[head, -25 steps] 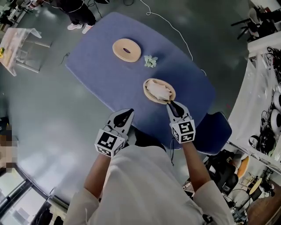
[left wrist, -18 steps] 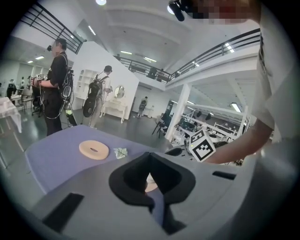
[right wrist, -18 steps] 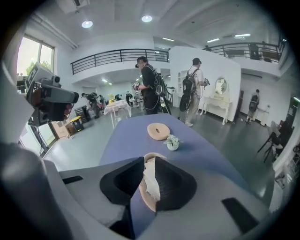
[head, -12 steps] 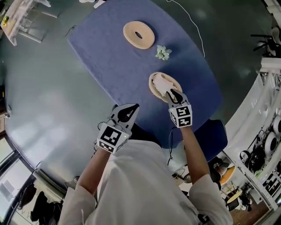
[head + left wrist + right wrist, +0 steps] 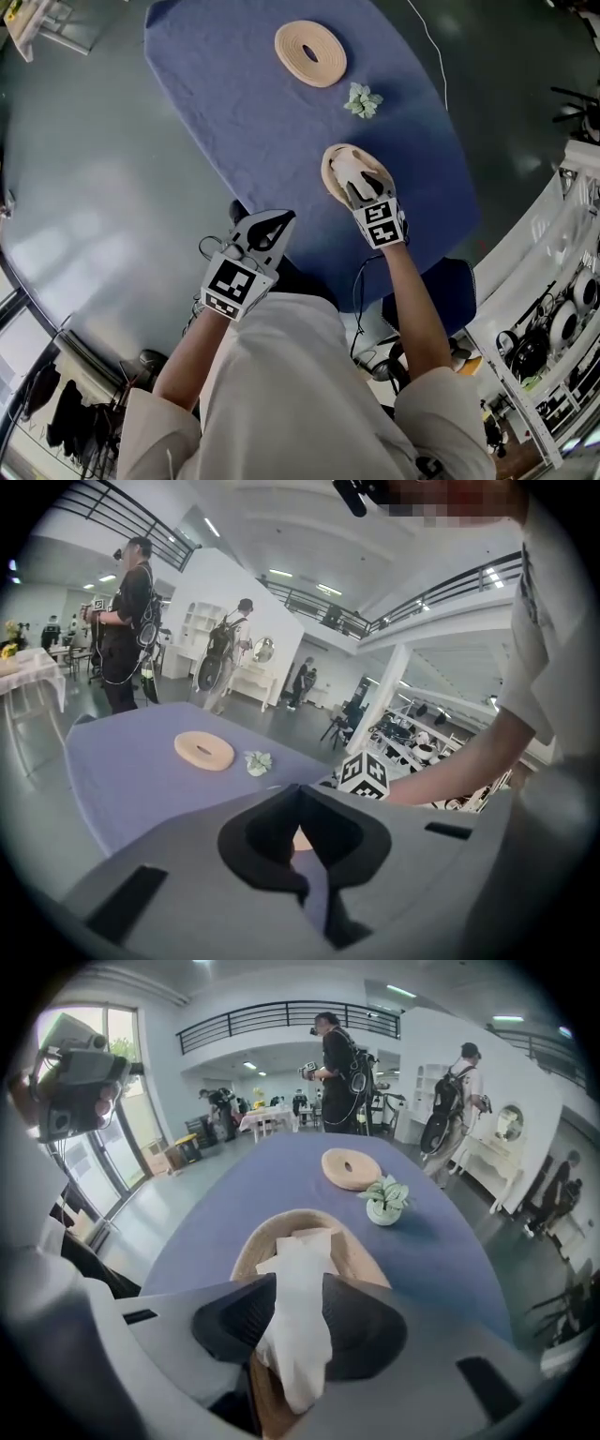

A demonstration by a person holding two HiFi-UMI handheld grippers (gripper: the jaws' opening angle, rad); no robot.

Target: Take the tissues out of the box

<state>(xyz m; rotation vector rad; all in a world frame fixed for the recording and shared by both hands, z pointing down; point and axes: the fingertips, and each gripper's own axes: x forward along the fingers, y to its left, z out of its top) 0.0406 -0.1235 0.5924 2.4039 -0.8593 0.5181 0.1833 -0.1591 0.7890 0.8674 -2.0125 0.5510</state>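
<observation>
An oval wooden tissue box [image 5: 330,167] lies on the blue table [image 5: 234,112], with a white tissue [image 5: 348,172] sticking up out of it. My right gripper [image 5: 360,190] is over the box's near end. In the right gripper view the tissue [image 5: 296,1255] stands up from the box [image 5: 249,1251] and hangs between the jaws of the right gripper [image 5: 298,1286], which are opening around it. My left gripper [image 5: 273,225] hovers shut and empty over the table's near edge, left of the box. Its closed tips [image 5: 300,789] hide most of the box.
A round wooden ring [image 5: 310,53] lies at the far side of the table, and a small green potted plant [image 5: 363,99] stands between it and the box. A white cable [image 5: 433,52] runs along the table's right edge. People stand beyond the table [image 5: 342,1054].
My right gripper has moved forward from the box's near rim to over the box, and its jaws have spread around the tissue. The left gripper has barely moved.
</observation>
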